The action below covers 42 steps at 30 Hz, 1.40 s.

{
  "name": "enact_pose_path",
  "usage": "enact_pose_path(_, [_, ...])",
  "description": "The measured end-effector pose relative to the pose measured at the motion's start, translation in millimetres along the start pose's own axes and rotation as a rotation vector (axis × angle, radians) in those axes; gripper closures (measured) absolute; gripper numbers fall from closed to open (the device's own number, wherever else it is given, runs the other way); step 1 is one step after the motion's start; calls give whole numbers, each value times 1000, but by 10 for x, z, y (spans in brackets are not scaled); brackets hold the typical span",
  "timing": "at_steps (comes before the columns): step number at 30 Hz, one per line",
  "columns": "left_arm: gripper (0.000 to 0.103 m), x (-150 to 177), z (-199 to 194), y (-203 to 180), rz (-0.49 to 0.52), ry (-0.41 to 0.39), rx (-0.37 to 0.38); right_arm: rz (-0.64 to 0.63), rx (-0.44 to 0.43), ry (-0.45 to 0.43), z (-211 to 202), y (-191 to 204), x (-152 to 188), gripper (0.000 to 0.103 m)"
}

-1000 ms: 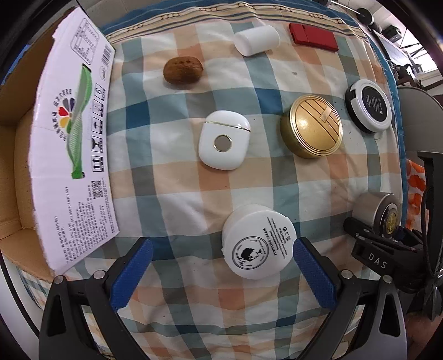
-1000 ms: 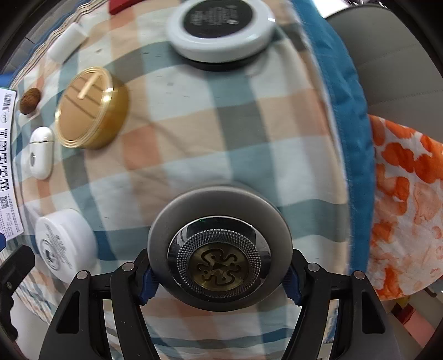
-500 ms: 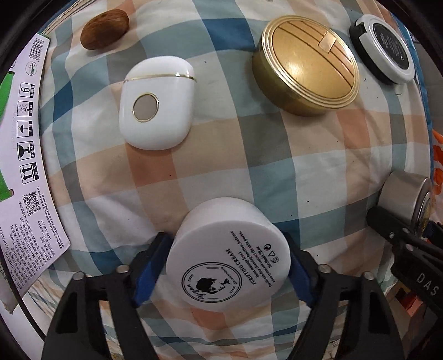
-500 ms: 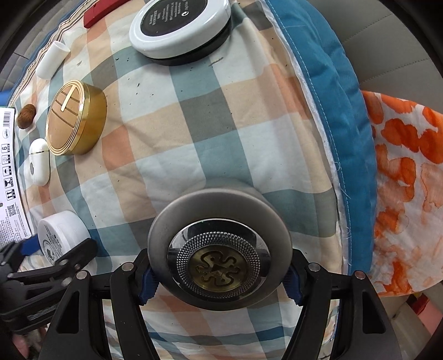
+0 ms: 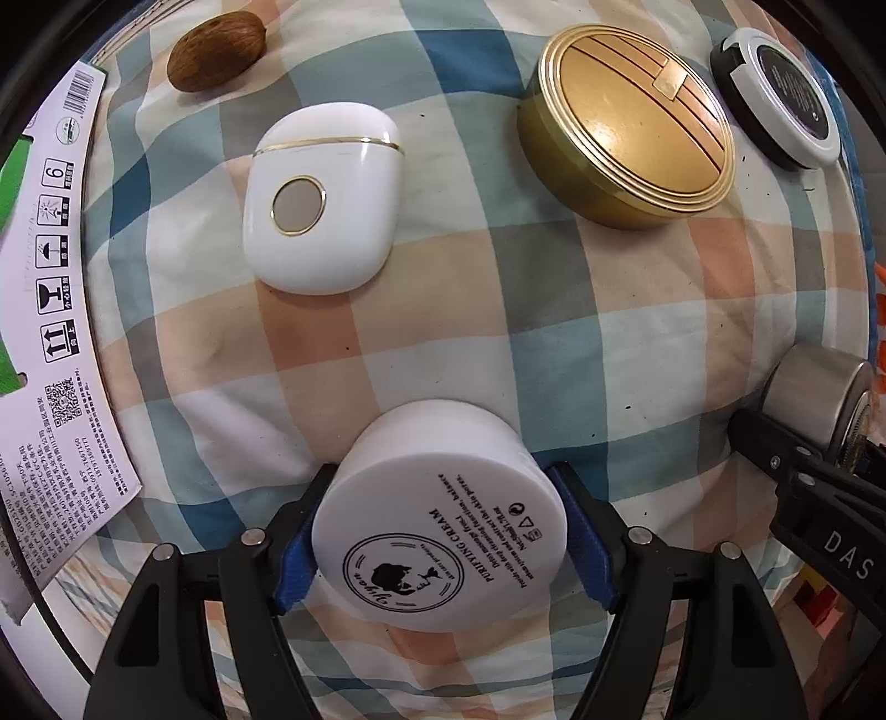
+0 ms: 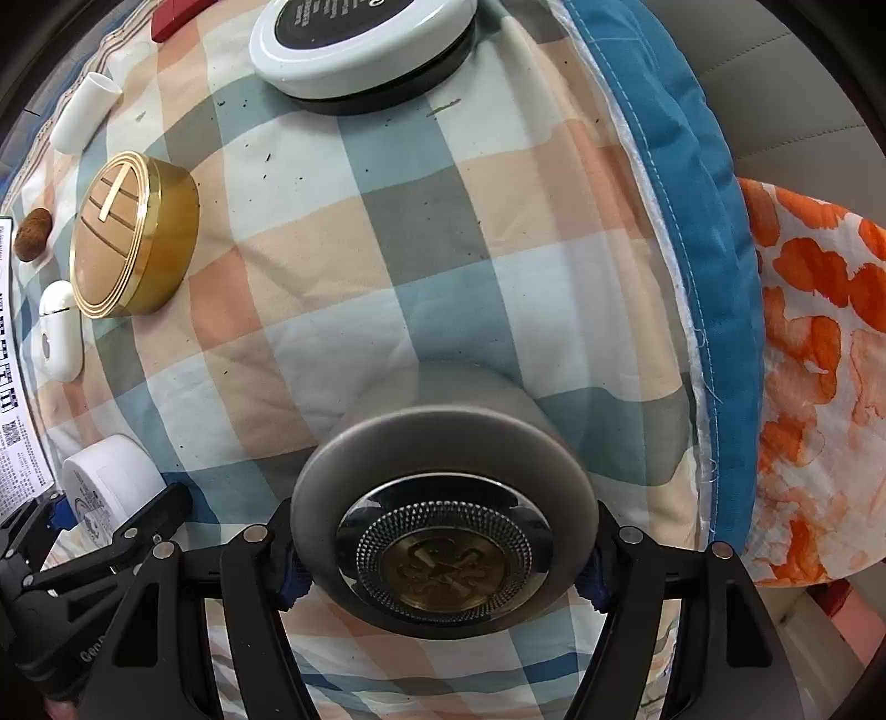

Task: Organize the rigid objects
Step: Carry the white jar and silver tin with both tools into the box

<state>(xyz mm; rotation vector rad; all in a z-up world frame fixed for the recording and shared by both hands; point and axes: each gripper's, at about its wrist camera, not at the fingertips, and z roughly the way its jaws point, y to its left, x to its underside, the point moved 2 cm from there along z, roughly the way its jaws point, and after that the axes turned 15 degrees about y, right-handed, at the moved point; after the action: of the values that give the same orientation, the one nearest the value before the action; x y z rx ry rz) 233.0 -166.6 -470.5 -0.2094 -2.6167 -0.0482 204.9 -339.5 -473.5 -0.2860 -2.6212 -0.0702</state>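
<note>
Left wrist view: the left gripper (image 5: 440,526) is closed on a white cream jar (image 5: 437,515), its blue pads (image 5: 588,543) pressed against the jar's two sides; the printed lid faces the camera. The jar sits on a checked cloth (image 5: 443,310). Ahead and left of the gripper lies a white case (image 5: 321,199), and beyond it a brown nut (image 5: 216,50). Ahead and right lies a gold tin (image 5: 628,133), with a black-and-white disc (image 5: 775,105) just beside it further right. A printed carton flap (image 5: 61,332) lies along the far left.

Right wrist view: the right gripper (image 6: 443,545) is closed on a grey metal jar (image 6: 443,520), gripped at both sides, its embossed brass-centred lid toward the camera. Ahead lies the disc (image 6: 360,44); ahead and left are the gold tin (image 6: 133,227), a white tube (image 6: 83,119) and a red item (image 6: 174,19). To the left, the left gripper (image 6: 83,531) and its jar (image 6: 108,487) are near. A blue border (image 6: 681,221) edges the cloth on the right.
</note>
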Motion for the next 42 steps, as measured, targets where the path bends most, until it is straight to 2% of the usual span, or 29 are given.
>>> enact_pose_path(2, [37, 10, -9, -33, 8, -10, -9, 12, 0, 8, -5, -1, -27, 29])
enact_pose_path(7, [37, 133, -108, -85, 31, -35, -35, -5, 13, 17, 23, 38, -99, 31])
enact_pose_path(14, [37, 438, -263, -136, 32, -123, -49, -66, -5, -3, 0, 151, 10, 31])
enact_pose_path(20, [37, 670, -466, -38, -4, -197, -20, -114, -15, -50, -123, 258, 156, 31])
enact_pose_path(24, [37, 886, -684, 124, -30, -263, 18, -164, -24, -106, -356, 379, 276, 31])
enact_pose_path(29, [37, 1204, -1151, 426, -58, -370, 67, -244, -47, -194, -801, 667, 499, 31])
enact_pose_path(35, [37, 1588, -1893, 980, -75, -471, 92, -352, -82, -292, -1435, 1320, 908, 31])
enact_pose_path(38, [37, 1654, -2111, 1318, -87, -516, 82, -387, -97, -336, -1732, 1702, 1172, 31])
enact_pose_path(42, [37, 1606, -2289, 1881, -117, -541, 79, -420, -109, -361, -1958, 2316, 1224, 31])
